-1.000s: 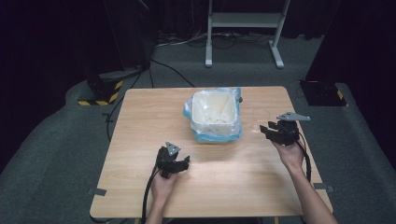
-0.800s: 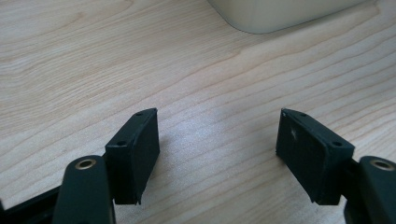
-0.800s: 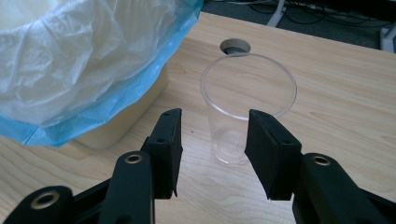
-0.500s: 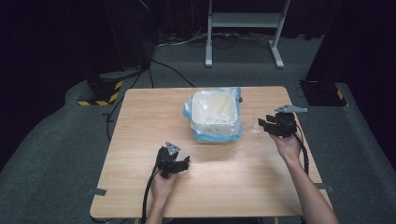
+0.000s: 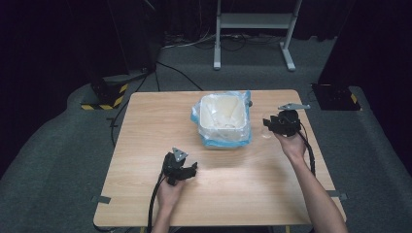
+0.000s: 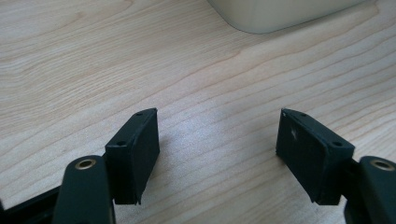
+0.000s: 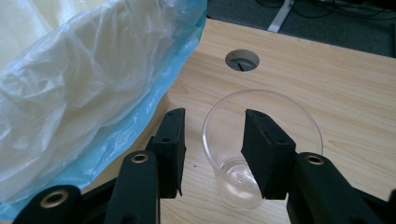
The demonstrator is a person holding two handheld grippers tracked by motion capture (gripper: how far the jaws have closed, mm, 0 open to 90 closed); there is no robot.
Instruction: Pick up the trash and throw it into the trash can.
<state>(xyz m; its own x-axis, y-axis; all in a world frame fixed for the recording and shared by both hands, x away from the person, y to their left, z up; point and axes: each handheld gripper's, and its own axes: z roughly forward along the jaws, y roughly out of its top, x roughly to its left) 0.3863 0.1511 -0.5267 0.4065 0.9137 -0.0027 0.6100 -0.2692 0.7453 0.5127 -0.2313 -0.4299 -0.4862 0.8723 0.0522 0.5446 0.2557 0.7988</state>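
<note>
Beside the lined bin (image 7: 70,93), the right gripper (image 7: 212,140) straddles a clear cup's (image 7: 261,140) rim, jaws not yet pinching. Squeezing hard could crack or tip it. The left gripper (image 6: 217,149) rests spread and empty.

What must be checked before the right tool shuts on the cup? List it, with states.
1. Right tool open: ok.
2. Its jaws straddle the cup wall, one outside, one inside: ok.
3. Cup upright on the table: ok.
4. Cup empty: cannot tell; something glints at its bottom.
5. Bag clear of the jaws: cannot tell; its blue edge lies close to the outer jaw.
6. Left tool open, holding nothing, away from the cup: ok.
</note>
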